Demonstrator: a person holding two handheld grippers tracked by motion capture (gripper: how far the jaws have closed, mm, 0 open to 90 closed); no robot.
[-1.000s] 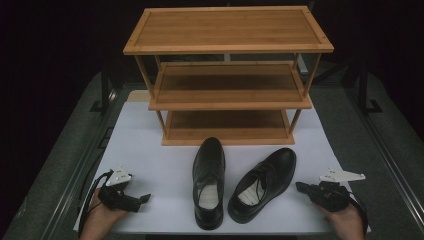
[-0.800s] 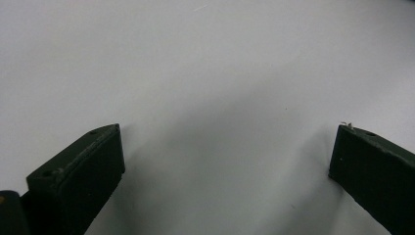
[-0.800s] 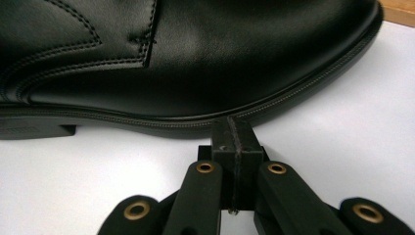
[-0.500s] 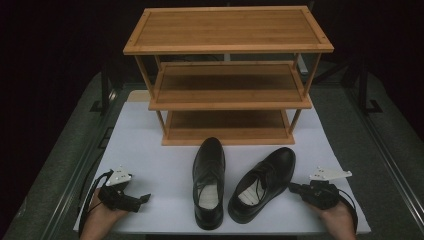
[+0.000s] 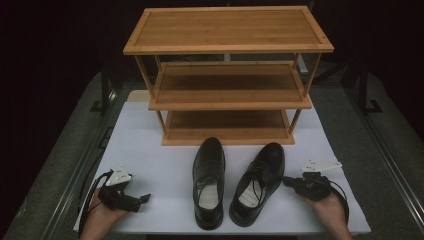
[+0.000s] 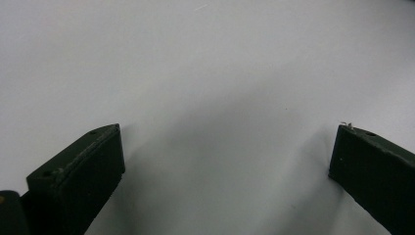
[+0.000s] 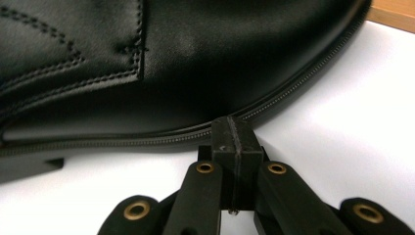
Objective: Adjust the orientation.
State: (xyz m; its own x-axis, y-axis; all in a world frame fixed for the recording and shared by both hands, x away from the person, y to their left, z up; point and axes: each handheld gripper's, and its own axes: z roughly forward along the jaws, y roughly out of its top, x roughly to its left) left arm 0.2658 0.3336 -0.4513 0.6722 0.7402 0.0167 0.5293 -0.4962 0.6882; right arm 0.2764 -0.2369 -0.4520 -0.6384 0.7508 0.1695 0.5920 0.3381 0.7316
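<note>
Two black leather lace-up shoes stand side by side on the white mat, toes toward the rack. The left shoe is straight and the right shoe is angled. My right gripper lies low on the mat at the right shoe's outer side. Its jaws are shut with nothing between them. In the right gripper view the right gripper has its tips at the welt of the shoe; I cannot tell whether they touch. My left gripper rests at the mat's front left. In its own view the left gripper is open over bare mat.
A three-tier wooden shoe rack stands at the back of the mat, just beyond the shoe toes, with bare shelves. Dark grey table surface surrounds the mat. A hand holds each gripper at the front edge.
My right gripper has slid left across the mat up to the right shoe's side. The left gripper and both shoes have stayed put.
</note>
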